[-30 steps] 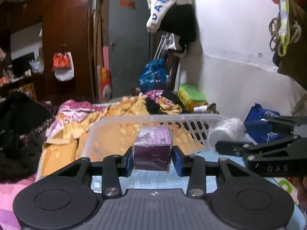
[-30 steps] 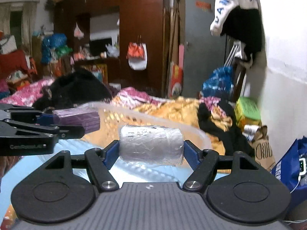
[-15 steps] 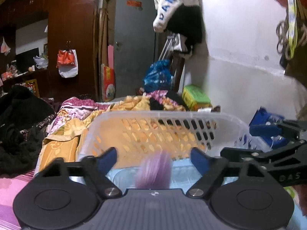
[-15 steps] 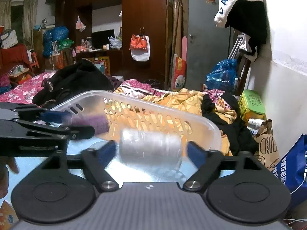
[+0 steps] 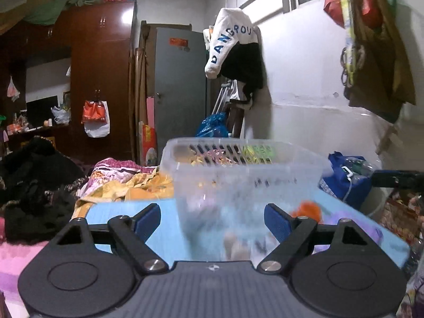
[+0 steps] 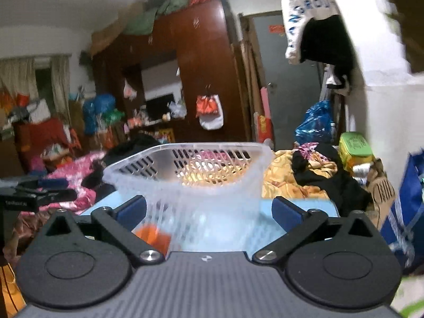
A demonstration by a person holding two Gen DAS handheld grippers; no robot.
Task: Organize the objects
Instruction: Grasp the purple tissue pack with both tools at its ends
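A translucent plastic basket [image 5: 238, 159] [image 6: 190, 164] stands on the light blue table [image 5: 127, 212], just beyond both grippers. My left gripper [image 5: 212, 221] is open, with nothing between its blue pads [image 5: 147, 221]. My right gripper [image 6: 209, 212] is open too; its jaws are still opening and hold nothing. The basket's near wall shows through each gap. Its contents are blurred; a faint purple smear [image 5: 196, 201] shows through the wall. An orange object [image 5: 307, 210] [image 6: 153, 234] lies on the table beside the basket. Each gripper shows at the edge of the other's view.
Piled clothes and blankets [image 5: 127, 182] [image 6: 304, 175] lie behind the table. A blue bag [image 5: 344, 180] sits at the right by the white wall. A dark wardrobe [image 5: 100, 79] and a grey door [image 5: 180, 92] stand at the back.
The left gripper let go of the purple box and the right let go of the wrapped roll; both dropped out of sight. Both grippers drew back and lower, so the basket now rises ahead.
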